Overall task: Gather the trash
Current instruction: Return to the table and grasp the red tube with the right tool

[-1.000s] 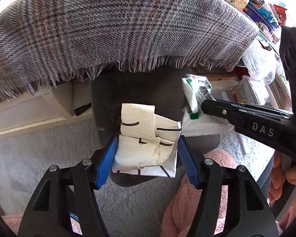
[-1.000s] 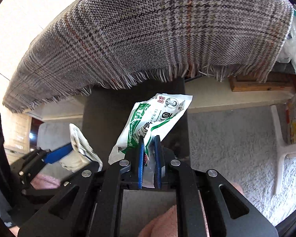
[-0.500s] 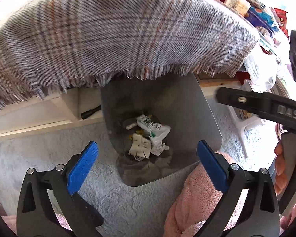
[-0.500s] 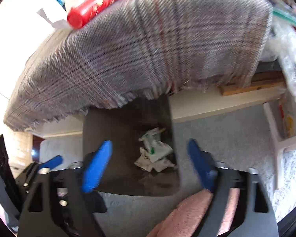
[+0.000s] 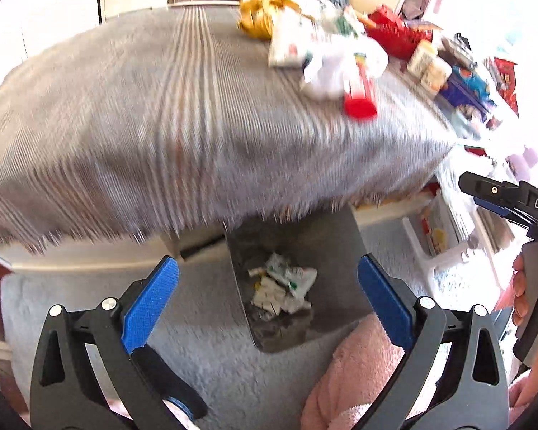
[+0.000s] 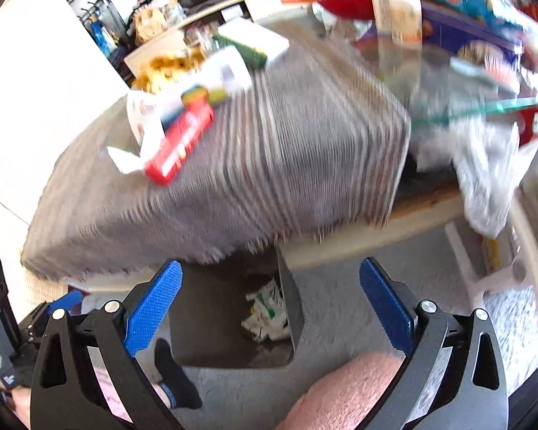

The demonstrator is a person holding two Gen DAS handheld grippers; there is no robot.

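A dark grey bin (image 5: 326, 243) (image 6: 204, 322) stands on the carpet below the table edge, holding a white and green pile of wrappers (image 5: 283, 286) (image 6: 267, 313). My left gripper (image 5: 269, 286) is open and empty above the bin. My right gripper (image 6: 270, 294) is open and empty too, and shows at the right of the left wrist view (image 5: 498, 197). On the plaid tablecloth (image 5: 179, 114) (image 6: 269, 165) lie a red tube (image 5: 358, 93) (image 6: 179, 147), white wrappers (image 5: 326, 68) and a yellow bag (image 5: 262, 14). Both views are blurred.
Bottles, boxes and a red basket (image 5: 398, 34) crowd the table's far right. A white plastic bag (image 6: 491, 186) hangs at the table's right end. A white stool (image 5: 434, 251) stands on the grey carpet. Pink slippers (image 5: 355, 369) are near the bin.
Both grippers opened and dropped the white paper and the green-and-white packet into the bin. Both have since risen, so the tabletop now shows.
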